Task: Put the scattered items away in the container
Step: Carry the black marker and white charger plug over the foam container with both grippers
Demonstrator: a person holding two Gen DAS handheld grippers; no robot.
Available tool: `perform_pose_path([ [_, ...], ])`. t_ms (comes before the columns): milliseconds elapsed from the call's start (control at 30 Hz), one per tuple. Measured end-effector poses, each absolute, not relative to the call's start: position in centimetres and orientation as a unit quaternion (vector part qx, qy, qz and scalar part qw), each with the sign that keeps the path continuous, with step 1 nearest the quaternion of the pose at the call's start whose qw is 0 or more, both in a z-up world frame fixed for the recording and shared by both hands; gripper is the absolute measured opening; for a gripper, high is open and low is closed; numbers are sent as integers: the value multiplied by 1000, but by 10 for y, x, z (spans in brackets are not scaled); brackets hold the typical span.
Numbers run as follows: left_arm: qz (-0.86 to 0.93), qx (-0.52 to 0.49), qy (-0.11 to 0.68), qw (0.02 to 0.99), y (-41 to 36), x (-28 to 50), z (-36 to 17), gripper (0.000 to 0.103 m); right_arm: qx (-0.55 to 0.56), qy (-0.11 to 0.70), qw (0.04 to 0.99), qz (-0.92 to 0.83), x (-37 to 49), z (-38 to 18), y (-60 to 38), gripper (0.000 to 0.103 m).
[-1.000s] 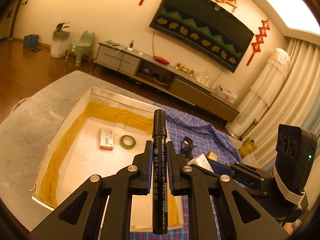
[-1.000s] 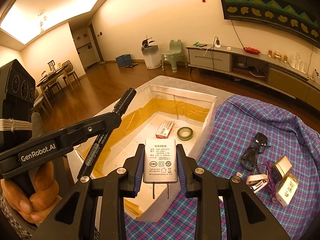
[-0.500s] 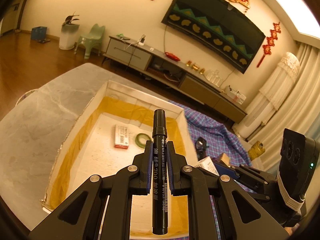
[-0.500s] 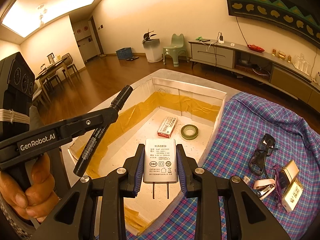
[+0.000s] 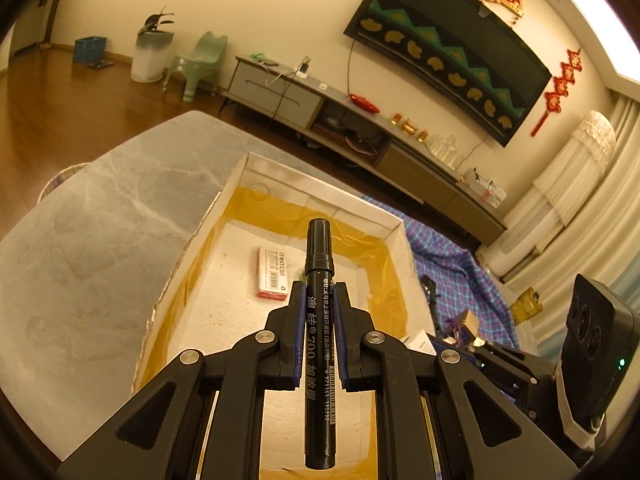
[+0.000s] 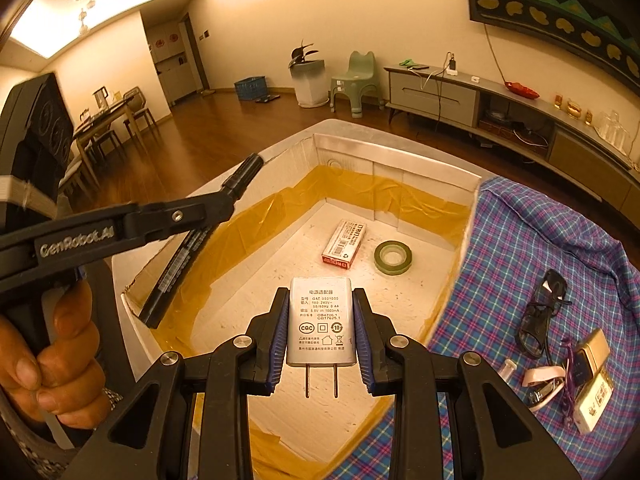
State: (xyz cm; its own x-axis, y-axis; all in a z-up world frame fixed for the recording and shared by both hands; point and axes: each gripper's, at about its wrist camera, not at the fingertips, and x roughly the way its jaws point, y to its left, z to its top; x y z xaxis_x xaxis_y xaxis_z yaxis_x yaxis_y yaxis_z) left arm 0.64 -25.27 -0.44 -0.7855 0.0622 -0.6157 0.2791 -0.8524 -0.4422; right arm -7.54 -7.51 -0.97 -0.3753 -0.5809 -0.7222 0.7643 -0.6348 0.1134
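Both tools loaded, poised over the box

The left tool [image 5: 318, 316] pinches a black marker [image 5: 319, 320] and the right tool [image 6: 321, 332] clamps a white charger [image 6: 321, 326], prongs toward the camera; both hang above the open container [image 6: 400, 168] (tape roll [image 6: 393, 257] and red packet [image 6: 345, 243] inside), likely for dropping.

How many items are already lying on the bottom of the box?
2: a red-and-white carton near the middle and a green tape roll just to its right. The claws may hide more nearer the camera.
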Motion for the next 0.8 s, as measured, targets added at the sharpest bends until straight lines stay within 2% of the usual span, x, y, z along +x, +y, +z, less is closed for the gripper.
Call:
perform_pose_path([
  [800,-876,401,254,90,-284,-34,-41,13,460,240,392,-760,-106,-34,-140,31],
])
